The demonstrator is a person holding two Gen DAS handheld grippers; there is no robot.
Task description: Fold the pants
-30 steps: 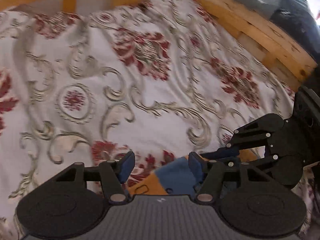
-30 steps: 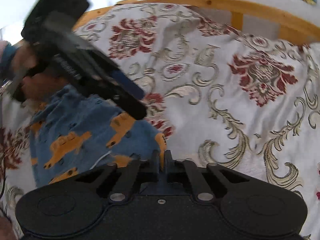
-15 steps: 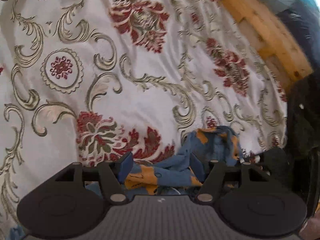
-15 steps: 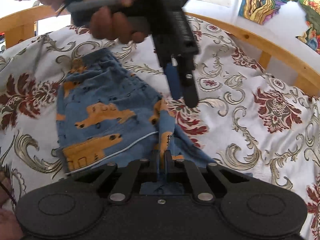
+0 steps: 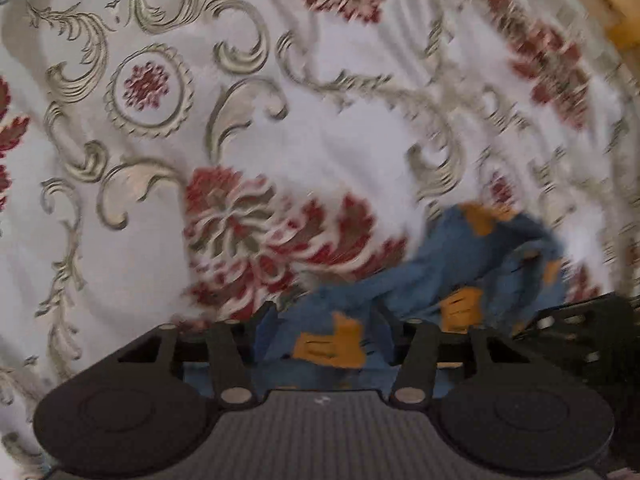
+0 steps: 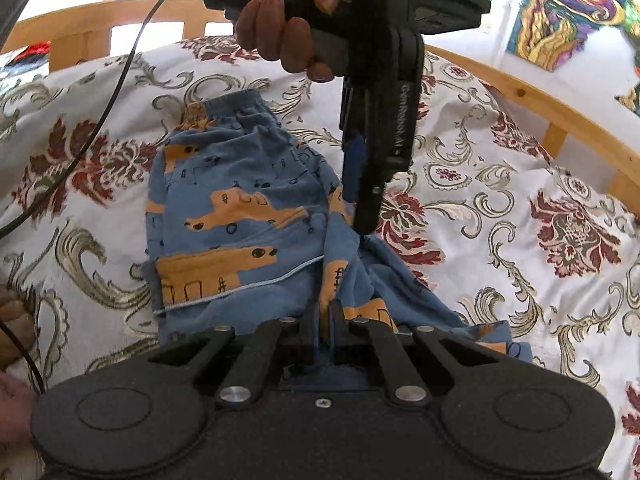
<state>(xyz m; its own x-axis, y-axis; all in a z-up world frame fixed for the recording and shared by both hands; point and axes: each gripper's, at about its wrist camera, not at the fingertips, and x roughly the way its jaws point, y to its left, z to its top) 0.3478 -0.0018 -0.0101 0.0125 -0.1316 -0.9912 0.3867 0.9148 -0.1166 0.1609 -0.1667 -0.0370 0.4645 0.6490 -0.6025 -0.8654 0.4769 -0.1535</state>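
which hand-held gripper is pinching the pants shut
The right hand-held gripper: its jaws are closed tight on the pants. The left hand-held gripper stands partly open, pointing down.

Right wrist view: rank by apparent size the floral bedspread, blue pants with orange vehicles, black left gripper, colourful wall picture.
1. Floral bedspread
2. Blue pants with orange vehicles
3. Black left gripper, though nearness to the camera inflates it
4. Colourful wall picture, cropped at the frame's edge

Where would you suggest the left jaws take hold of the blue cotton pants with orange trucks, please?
On the raised ridge of the blue cotton pants with orange trucks, straight from above: the left gripper already points down there, its jaws just closing around that bunched fabric.
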